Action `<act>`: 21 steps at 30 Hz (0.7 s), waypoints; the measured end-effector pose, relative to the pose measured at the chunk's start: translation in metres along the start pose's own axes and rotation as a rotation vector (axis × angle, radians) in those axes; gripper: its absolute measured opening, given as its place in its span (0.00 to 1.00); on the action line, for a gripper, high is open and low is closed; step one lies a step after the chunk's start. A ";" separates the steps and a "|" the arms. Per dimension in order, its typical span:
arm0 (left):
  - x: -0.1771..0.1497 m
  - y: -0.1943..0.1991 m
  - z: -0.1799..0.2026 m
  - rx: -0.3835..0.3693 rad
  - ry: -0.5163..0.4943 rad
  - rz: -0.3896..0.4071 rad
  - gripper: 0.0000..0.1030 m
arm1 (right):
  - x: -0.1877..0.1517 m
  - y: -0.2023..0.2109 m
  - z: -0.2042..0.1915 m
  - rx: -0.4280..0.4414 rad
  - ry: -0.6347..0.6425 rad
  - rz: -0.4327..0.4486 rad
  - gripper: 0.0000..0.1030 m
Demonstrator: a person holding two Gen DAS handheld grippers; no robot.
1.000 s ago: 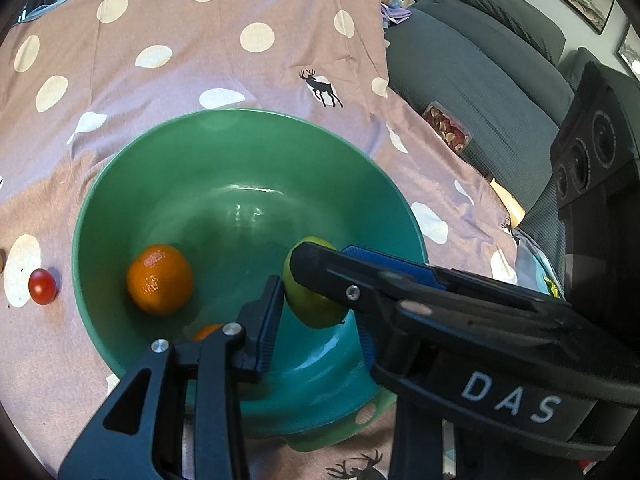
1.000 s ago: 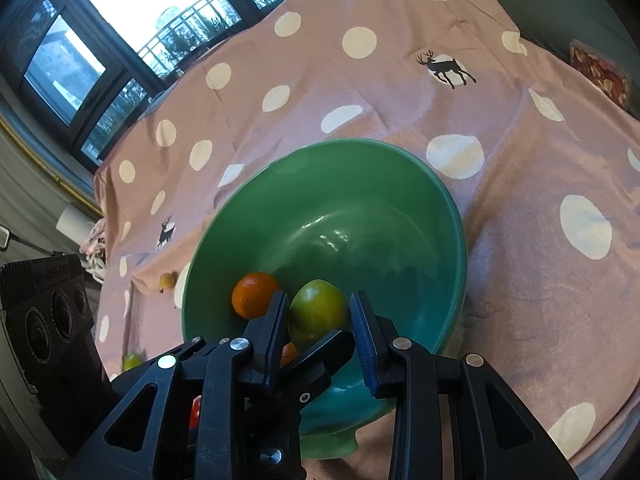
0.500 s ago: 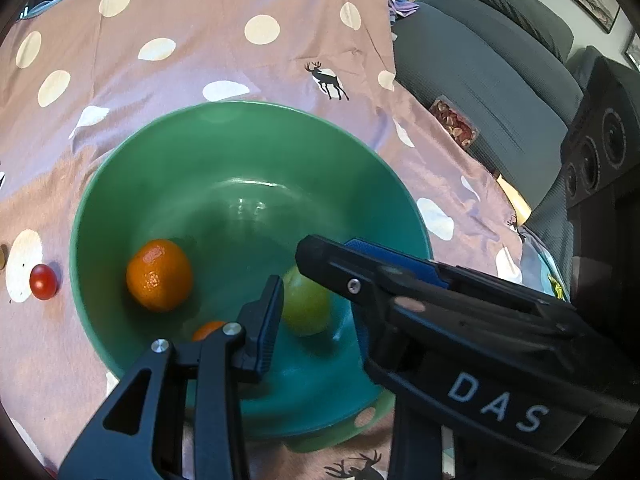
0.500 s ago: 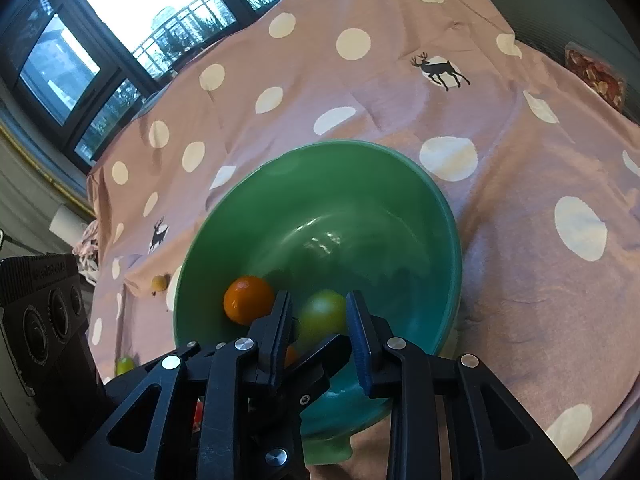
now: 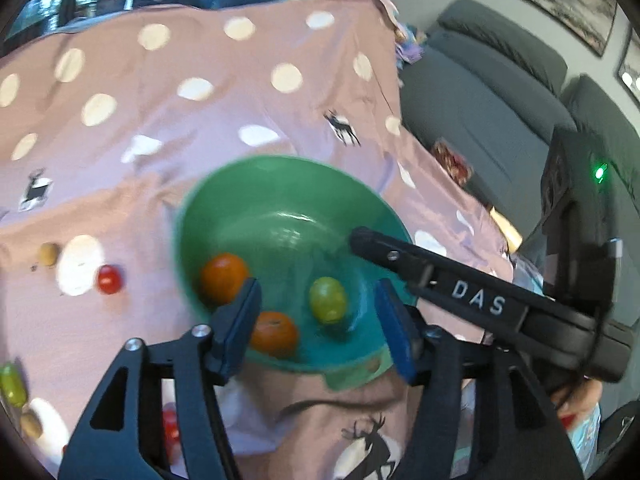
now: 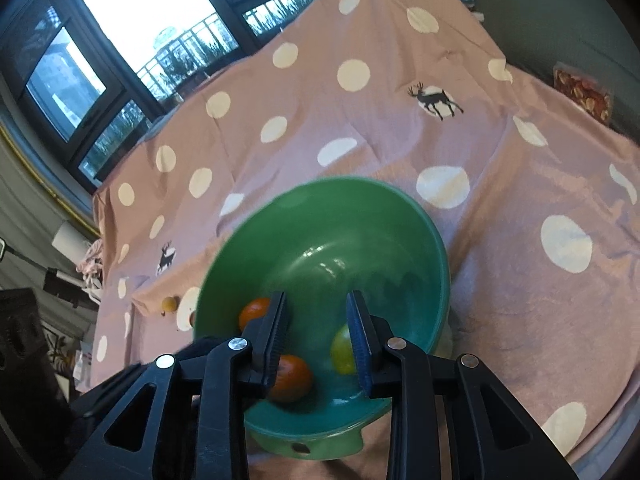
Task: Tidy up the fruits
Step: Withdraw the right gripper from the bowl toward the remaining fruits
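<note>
A green bowl [image 5: 280, 184] stands on the pink dotted cloth and also shows in the right wrist view [image 6: 344, 200]. Inside lie a green fruit [image 5: 327, 299], also seen in the right wrist view [image 6: 342, 350], and two oranges [image 5: 224, 283] [image 5: 275, 333], which also show in the right wrist view [image 6: 254, 310] [image 6: 292, 376]. My left gripper [image 5: 316, 324] is open and empty above the bowl's near rim. My right gripper [image 6: 318, 336] is open and empty over the bowl, and its arm [image 5: 460, 292] crosses the left wrist view.
On the cloth left of the bowl lie a red tomato [image 5: 109, 279], a small brown fruit [image 5: 48, 254] and a green fruit [image 5: 11, 384]. A grey sofa [image 5: 500, 80] stands to the right. Windows [image 6: 120, 40] are behind the table.
The green fruit has left the right gripper and now lies in the bowl. Both grippers have risen and pulled back from the bowl.
</note>
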State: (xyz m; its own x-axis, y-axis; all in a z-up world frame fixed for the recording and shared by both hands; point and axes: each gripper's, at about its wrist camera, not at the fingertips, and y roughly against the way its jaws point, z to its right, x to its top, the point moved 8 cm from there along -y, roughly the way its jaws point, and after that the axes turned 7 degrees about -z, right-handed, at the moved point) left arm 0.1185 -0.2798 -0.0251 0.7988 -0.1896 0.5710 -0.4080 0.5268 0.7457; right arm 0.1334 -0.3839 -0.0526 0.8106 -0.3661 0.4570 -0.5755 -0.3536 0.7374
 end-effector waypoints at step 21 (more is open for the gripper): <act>-0.095 0.178 -0.227 0.338 0.459 0.256 0.78 | -0.029 -0.002 -0.130 0.074 0.276 0.028 0.61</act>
State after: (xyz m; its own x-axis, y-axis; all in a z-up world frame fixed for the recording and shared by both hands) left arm 0.0706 0.0197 -0.0244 0.7351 0.3226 0.5963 -0.6691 0.2032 0.7149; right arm 0.1254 -0.2609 -0.0027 0.7871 -0.1322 0.6025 -0.5965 -0.4117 0.6890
